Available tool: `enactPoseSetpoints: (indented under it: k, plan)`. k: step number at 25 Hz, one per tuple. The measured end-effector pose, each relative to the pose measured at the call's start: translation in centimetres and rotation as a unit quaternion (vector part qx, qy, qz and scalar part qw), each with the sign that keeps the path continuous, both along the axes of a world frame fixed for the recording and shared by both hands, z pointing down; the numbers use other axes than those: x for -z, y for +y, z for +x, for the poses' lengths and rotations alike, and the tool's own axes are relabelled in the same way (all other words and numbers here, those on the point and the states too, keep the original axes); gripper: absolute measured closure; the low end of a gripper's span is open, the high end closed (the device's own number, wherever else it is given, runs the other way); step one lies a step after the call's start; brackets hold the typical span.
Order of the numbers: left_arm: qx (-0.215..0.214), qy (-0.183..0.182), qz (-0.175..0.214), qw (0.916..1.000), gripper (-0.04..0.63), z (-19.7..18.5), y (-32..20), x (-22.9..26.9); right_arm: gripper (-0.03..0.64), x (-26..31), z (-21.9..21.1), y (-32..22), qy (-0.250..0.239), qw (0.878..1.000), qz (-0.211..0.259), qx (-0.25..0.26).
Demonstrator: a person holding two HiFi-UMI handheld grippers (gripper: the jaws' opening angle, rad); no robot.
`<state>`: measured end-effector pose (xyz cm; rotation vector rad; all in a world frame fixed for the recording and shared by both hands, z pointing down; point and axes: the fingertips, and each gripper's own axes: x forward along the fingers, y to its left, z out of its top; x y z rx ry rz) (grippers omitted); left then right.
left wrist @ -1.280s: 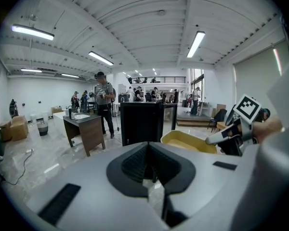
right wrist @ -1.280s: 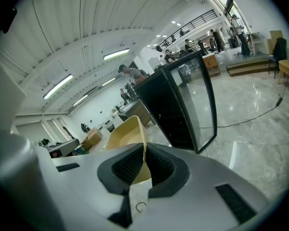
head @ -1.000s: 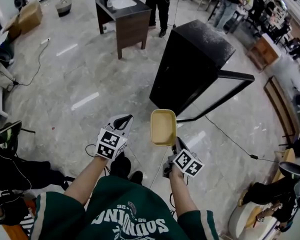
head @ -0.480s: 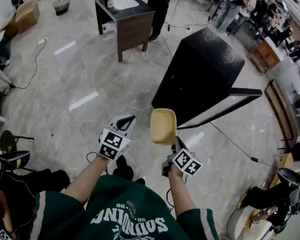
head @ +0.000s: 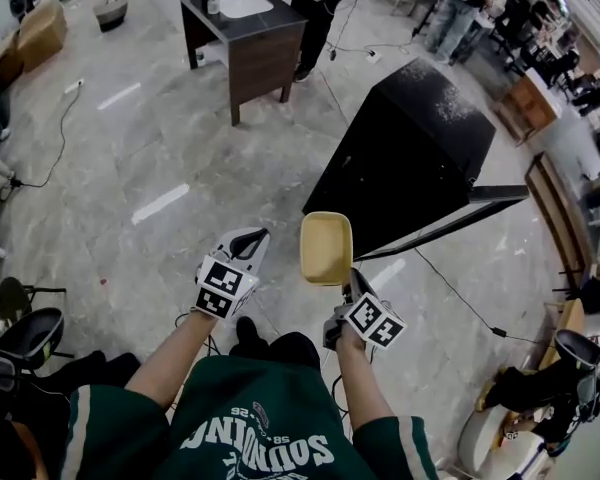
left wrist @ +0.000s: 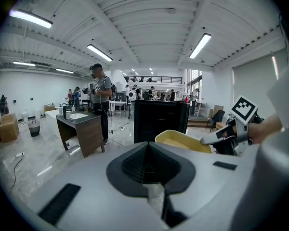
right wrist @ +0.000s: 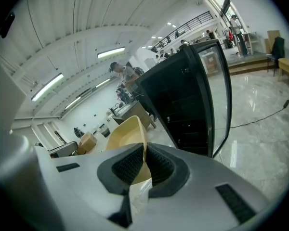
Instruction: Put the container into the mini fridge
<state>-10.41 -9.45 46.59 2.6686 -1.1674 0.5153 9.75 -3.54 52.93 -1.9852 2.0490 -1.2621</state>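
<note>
A shallow yellow container (head: 325, 247) is held up in front of me, its rim pinched in my right gripper (head: 348, 286), which is shut on it. The same container (right wrist: 125, 134) rises from between the jaws in the right gripper view. My left gripper (head: 248, 242) hangs beside it on the left, shut with nothing in it; its view shows the container (left wrist: 183, 142) to the right. The black mini fridge (head: 402, 148) stands just ahead with its glass door (head: 450, 224) swung open to the right.
A dark wooden table (head: 243, 36) with a white basin stands at the back, a person (head: 320, 8) next to it. A black cable (head: 460, 296) runs over the marble floor right of the fridge. Chairs (head: 25, 333) and seated people are at both lower edges.
I have come a little closer to the fridge; it and the table sit lower and larger in the head view. Both grippers keep their places, the container still held.
</note>
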Motion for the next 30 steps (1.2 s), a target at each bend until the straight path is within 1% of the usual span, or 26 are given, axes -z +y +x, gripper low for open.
enactPoseSetpoints:
  k: [5,10,18,24,30]
  plan:
    - [-0.012,0.002,-0.003,0.9999,0.581,0.1,-1.4,0.0,0.572,-0.2,0.3,-0.9,-0.001,1.0,-0.005,-0.018]
    - [-0.023,0.007,-0.003,0.9997,0.581,1.3,-3.6,-0.1,0.572,-1.1,1.8,-2.6,-0.002,0.999,-0.008,-0.04]
    - [-0.051,0.001,-0.001,0.9987,0.581,4.4,-8.3,-0.7,0.572,-2.6,4.4,-6.4,-0.01,0.997,-0.014,-0.074]
    - [-0.075,0.006,-0.002,0.9972,0.581,6.9,-12.4,-0.5,0.572,-3.1,5.7,-10.1,-0.016,0.995,-0.017,-0.098]
    - [-0.094,0.008,0.0,0.9955,0.581,9.3,-15.5,-0.7,0.572,-4.5,7.3,-12.6,-0.022,0.992,-0.024,-0.123]
